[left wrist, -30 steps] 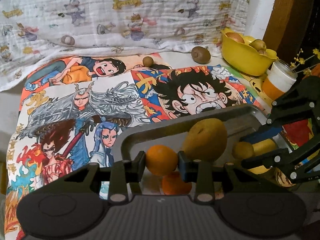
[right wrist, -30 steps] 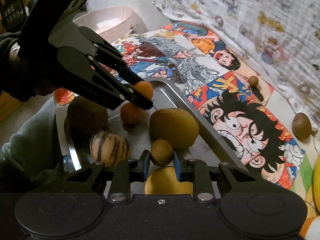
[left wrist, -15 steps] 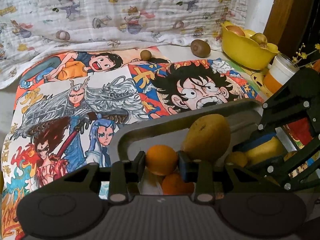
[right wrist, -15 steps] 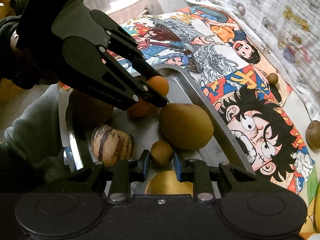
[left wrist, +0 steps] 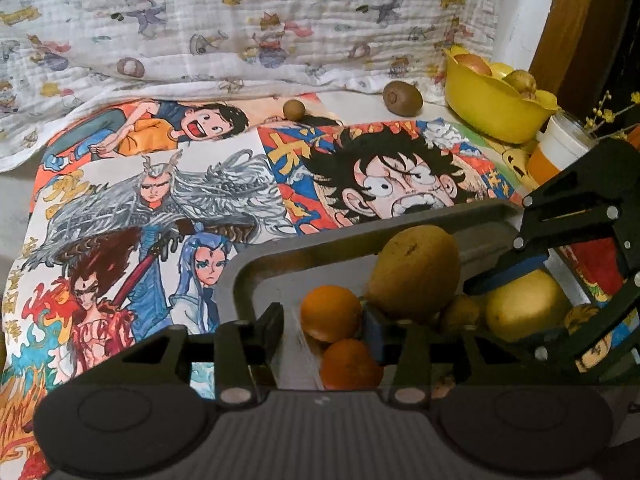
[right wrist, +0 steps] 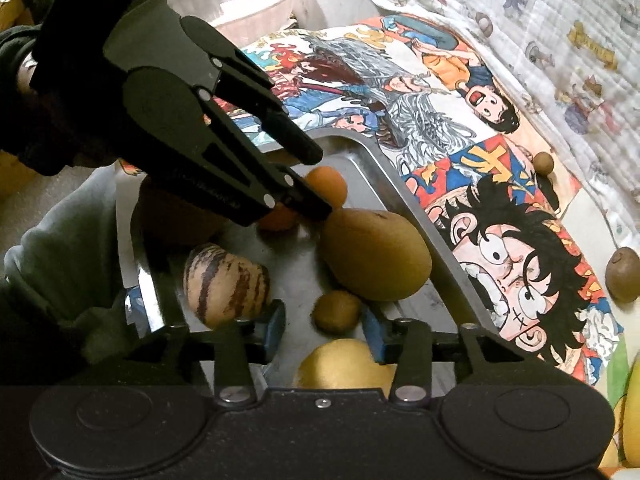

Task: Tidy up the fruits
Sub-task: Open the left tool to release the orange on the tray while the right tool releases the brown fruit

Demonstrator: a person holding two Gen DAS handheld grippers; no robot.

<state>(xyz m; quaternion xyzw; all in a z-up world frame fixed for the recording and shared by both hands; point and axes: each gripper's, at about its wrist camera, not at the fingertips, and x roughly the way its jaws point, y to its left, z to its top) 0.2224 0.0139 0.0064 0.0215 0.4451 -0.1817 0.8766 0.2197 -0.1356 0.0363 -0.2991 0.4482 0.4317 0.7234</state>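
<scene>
While most of the fruit already sits in the metal tray, the sorting looks unfinished. On the tray lie two small oranges, a large brownish pear, a yellow fruit, a striped melon-like fruit and a small brown fruit. Both grippers hang over the tray with jaws spread. The left gripper has one orange between its fingers, the right-hand finger touching it, a gap at the other, so it grips nothing. The right gripper brackets the small brown fruit loosely. Two brown fruits lie loose on the cartoon cloth, well apart from the tray, near a yellow bowl holding more fruit
</scene>
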